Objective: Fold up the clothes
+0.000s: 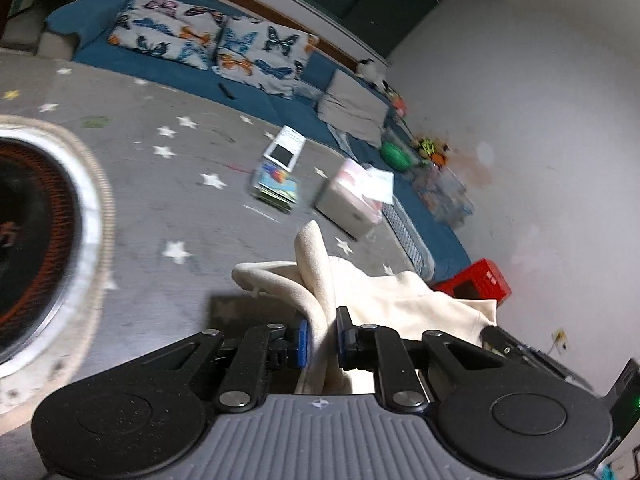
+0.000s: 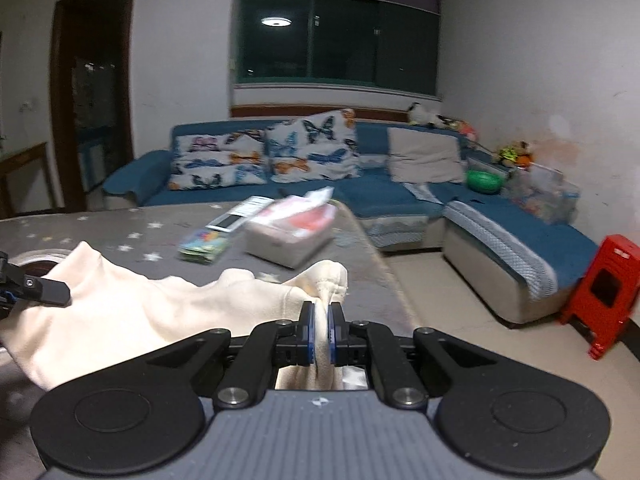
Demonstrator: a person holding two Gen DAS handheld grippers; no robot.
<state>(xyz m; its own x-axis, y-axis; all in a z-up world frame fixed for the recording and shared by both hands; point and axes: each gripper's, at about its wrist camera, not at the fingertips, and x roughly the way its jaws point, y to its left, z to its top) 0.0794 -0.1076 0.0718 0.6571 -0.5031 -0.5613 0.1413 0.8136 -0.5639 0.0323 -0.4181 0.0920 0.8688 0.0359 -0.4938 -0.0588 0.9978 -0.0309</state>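
A fold of the cream fleece garment (image 1: 400,300) is clamped in the left tool (image 1: 322,336); another bunched edge is pinched in the right tool (image 2: 320,332), above the grey star-patterned table (image 2: 120,232).

Garment (image 2: 132,312) on table (image 2: 100,228) — sofa (image 2: 380,192) behind

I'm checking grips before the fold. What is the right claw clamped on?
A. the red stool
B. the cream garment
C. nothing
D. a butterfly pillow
B: the right claw pinches a bunched edge of the cream garment between its blue pads, above the grey table.
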